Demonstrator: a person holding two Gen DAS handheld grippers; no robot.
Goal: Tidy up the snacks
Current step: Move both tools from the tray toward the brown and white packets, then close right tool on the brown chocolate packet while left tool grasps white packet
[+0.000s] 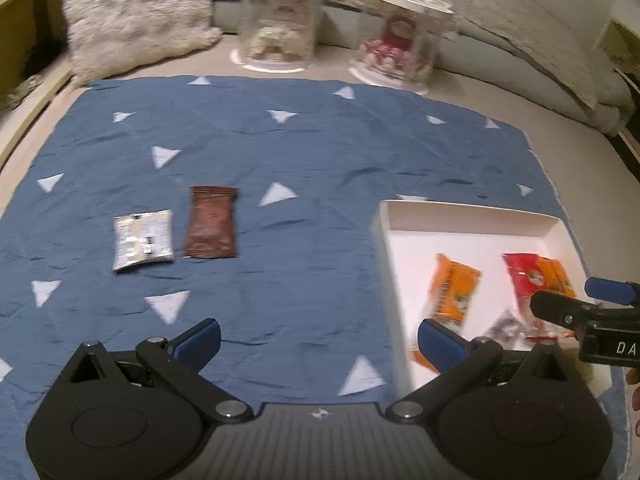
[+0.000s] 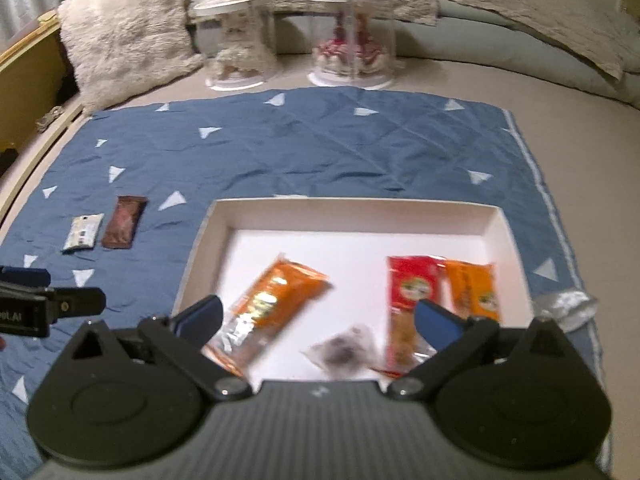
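Note:
A white box [image 2: 224, 216] [image 1: 384, 232] sits on the blue cloth. It holds an orange snack pack [image 2: 276, 300] [image 1: 454, 286], a red pack [image 2: 412, 284] [image 1: 524, 276], a second orange pack [image 2: 476, 284] and a small dark clear bag [image 2: 344, 350]. A brown pack [image 1: 212, 222] [image 2: 123, 222] and a silver pack [image 1: 142, 238] [image 2: 83, 232] lie on the cloth to the left. My left gripper [image 1: 318, 340] is open and empty above the cloth. My right gripper [image 2: 318, 322] is open and empty over the box's near side.
The blue cloth [image 1: 304, 152] with white triangles covers a beige bed. Two clear display domes [image 2: 236, 44] [image 2: 352, 36] and a furry pillow [image 2: 124, 32] stand at the back. A silver wrapper [image 2: 568, 304] lies right of the box.

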